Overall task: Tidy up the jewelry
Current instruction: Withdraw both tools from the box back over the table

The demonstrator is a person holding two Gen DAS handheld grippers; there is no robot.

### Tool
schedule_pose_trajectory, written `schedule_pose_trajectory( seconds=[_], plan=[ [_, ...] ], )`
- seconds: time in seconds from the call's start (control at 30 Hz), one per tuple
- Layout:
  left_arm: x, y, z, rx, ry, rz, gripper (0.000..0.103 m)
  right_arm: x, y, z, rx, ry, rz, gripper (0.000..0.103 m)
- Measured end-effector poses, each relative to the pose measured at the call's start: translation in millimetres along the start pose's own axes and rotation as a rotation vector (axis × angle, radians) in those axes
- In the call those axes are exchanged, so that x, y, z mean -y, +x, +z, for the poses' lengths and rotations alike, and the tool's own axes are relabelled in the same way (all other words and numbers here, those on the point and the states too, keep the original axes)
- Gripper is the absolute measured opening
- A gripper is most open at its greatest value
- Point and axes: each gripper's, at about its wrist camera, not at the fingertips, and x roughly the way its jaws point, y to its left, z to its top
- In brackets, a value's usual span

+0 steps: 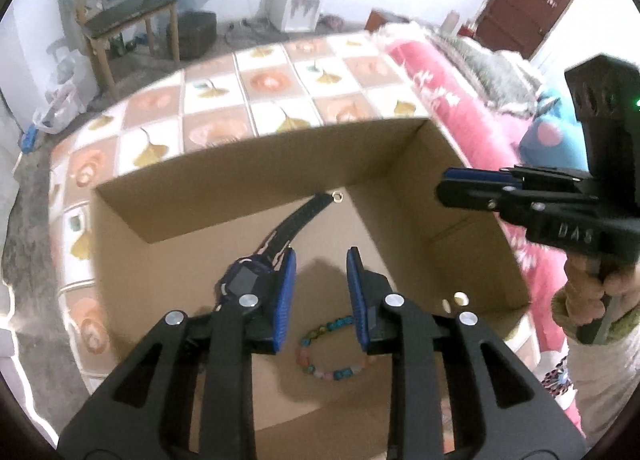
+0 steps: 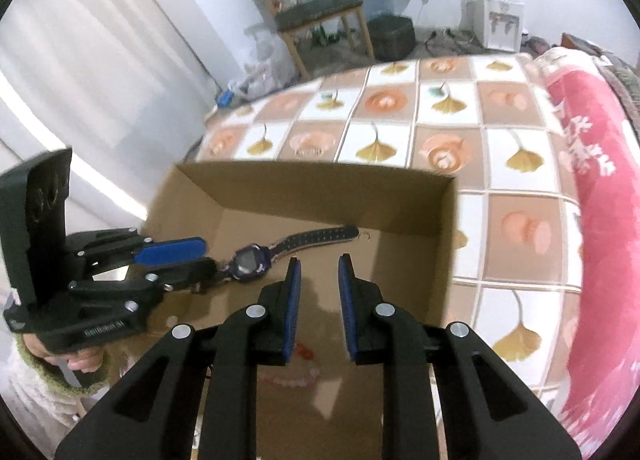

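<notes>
Lying diagonally in the cardboard box [image 1: 476, 260], watch [image 2: 248, 262] (strap toward far corner), both claws released, empty.

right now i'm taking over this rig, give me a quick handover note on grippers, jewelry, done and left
Left hand-held gripper: jaws apart, nothing between them, above the cardboard box.
Right hand-held gripper: jaws apart, empty, also over the box.
In the box: a purple watch with its dark strap stretched toward the far wall, a multicoloured bead bracelet on the floor under the left gripper, and a pink bead bracelet under the right one.
Done: those three pieces lie inside the box.
Left: no loose jewelry shows on the chequered bedspread; check outside these views before stopping.
</notes>
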Motion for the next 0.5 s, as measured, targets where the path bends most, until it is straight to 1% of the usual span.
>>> schedule_pose_trajectory(
  seconds=[0.13,0.23,0.3,0.37,0.4,0.5],
  plan=[
    [-4.9,-45.1,-18.9,0.089,-0.015,-0.019,0.026,0.1,-34.6,-13.1,0.063,0.013,0.025,0.020],
    [-5.7,-78.8,-41.2,0.166,-0.017,-0.030,0.036,-4.2,-64.7,-37.4,0.114,0.003,0.066,0.020],
    [-2.9,-99.6,-60.1,0.215,-0.006,-0.026,0.041,-9.1,-78.1,-56.3,0.134,-0.010,0.092,0.025],
    [2.8,-120.1,-86.9,0.268,0.013,-0.020,0.051,-13.0,-90.1,-79.5,0.155,-0.022,0.117,0.030],
    [5.1,-124.5,-96.0,0.279,0.018,-0.014,0.054,-14.8,-94.0,-92.1,0.158,-0.032,0.128,0.030],
    [12.8,-136.7,-138.2,0.309,0.035,0.027,0.058,-18.9,-94.6,-130.1,0.150,-0.041,0.142,0.031]
  ],
)
